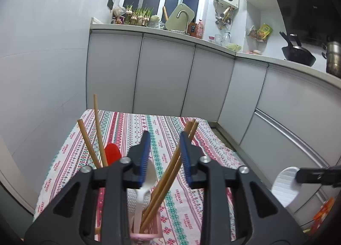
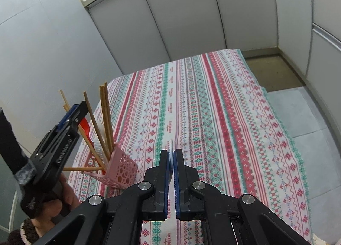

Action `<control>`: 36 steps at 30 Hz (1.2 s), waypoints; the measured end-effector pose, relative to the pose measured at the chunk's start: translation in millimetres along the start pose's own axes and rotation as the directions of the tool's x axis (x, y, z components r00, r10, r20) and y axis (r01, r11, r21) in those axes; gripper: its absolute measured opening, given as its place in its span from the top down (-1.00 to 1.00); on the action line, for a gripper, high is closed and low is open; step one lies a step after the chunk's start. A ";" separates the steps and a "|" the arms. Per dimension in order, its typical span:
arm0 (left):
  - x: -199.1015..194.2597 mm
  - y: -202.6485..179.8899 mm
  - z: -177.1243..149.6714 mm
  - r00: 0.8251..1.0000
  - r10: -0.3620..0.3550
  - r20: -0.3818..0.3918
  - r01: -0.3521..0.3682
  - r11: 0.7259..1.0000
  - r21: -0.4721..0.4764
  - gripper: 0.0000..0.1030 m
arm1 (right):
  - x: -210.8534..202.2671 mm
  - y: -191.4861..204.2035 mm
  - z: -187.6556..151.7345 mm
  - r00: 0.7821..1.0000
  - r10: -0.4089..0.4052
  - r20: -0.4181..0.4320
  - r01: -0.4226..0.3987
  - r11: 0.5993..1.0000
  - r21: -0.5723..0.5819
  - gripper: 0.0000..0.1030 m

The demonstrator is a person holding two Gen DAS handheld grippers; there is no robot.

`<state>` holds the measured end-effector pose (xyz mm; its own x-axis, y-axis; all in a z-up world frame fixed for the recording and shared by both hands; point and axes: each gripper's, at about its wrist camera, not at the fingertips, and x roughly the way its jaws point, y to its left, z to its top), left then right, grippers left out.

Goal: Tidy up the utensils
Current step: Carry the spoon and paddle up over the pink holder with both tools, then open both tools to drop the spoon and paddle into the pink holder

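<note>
The right gripper (image 2: pixel 172 157) is closed on a thin white utensil (image 2: pixel 171 149) above the patterned tablecloth (image 2: pixel 213 106). The left gripper (image 1: pixel 164 151) is open, empty, straddling chopsticks (image 1: pixel 170 168) standing in the pink holder (image 2: pixel 121 170).

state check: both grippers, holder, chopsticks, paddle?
left gripper: open, above the holder
right gripper: shut on white paddle
pink holder: tilted on the tablecloth
chopsticks: standing in the holder, leaning apart
red spatula: in the holder
</note>
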<state>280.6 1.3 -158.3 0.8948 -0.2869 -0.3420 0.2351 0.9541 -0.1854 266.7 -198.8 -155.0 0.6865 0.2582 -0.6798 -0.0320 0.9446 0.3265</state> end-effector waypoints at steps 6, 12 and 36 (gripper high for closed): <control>-25.0 6.8 20.9 0.998 -0.007 -0.055 0.005 0.999 -0.032 -0.01 | -3.3 10.9 3.7 0.999 0.024 0.031 -0.024 1.000 -0.004 0.95; -50.9 22.2 29.2 0.989 0.024 -0.148 -0.031 0.998 -0.047 -0.22 | -2.6 35.9 8.5 0.995 0.030 0.092 -0.026 0.999 -0.047 0.95; -55.8 101.9 -0.8 0.900 0.127 -0.417 -0.211 0.964 -0.162 -0.43 | 95.4 157.3 2.2 0.986 -0.081 0.144 0.127 0.927 -0.354 0.94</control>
<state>254.3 114.4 -158.8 0.6773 -0.1726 -0.7151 -0.0237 0.9665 -0.2557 328.8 -26.1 -167.1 0.7842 0.1493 -0.6023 -0.1993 0.9798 -0.0166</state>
